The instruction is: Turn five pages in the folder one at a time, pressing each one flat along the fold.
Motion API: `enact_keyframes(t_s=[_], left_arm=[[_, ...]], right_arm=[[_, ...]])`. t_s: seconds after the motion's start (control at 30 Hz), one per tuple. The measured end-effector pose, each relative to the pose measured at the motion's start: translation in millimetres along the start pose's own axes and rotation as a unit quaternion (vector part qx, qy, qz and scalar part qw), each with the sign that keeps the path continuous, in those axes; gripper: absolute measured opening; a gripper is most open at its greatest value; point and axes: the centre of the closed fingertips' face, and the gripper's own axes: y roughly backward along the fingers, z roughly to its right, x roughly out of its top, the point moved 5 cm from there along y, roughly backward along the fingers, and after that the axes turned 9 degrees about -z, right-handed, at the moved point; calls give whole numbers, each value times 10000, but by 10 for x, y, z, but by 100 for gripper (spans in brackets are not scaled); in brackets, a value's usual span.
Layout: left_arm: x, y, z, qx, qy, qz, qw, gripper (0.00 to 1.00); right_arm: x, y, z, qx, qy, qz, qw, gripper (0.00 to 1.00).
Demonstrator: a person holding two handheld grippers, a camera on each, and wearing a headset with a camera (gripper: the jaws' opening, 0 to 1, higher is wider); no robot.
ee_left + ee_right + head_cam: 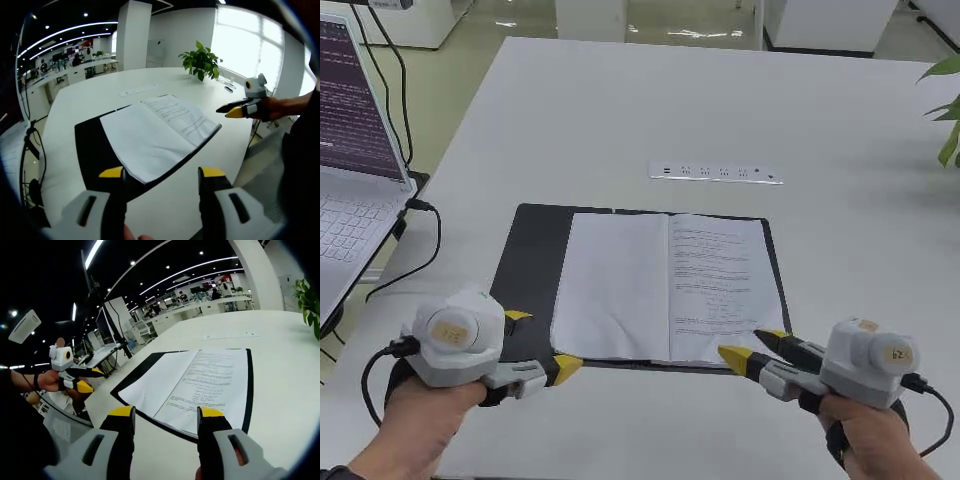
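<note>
White, matte tabletop carries, in the head view, a flat black folder lying open close to its near edge. A thin blank left page and a printed right page meet at a straight fold. The grey, yellow-tipped left gripper sits at the folder's near left corner, jaws parted and empty. The matching right gripper sits just by the printed page's near corner, jaws apart with nothing between them. A long white power strip lies beyond the folder, and a silver laptop sits at the tabletop's left edge.

In the left gripper view, the left gripper spreads wide before the folder; the blank sheet looks limp, its near edge slightly wavy.

In the right gripper view, the right gripper gapes toward the printed page's near edge, and the left gripper shows beyond the folder.

A page turn seems about to begin. The next move likely calls for nipping only the top sheet at that corner, carrying it over, then pressing along the fold
</note>
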Motion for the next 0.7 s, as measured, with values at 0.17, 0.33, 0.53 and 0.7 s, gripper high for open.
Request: enact_keyframes(t_s=[0.17, 0.33, 0.53, 0.7], left_arm=[[34, 117, -5, 102, 114, 138, 9998, 63], [8, 148, -4, 126, 154, 134, 9997, 66], [-15, 149, 8, 124, 187, 87, 9997, 68], [38, 114, 59, 94, 216, 112, 9997, 68]], right_arm=[[-5, 122, 18, -103, -24, 89, 9999, 52], [-99, 227, -6, -188, -56, 40, 9998, 57], [-208, 331, -3, -306, -184, 69, 9993, 59], [-231, 428, 19, -409, -307, 177, 9985, 59]])
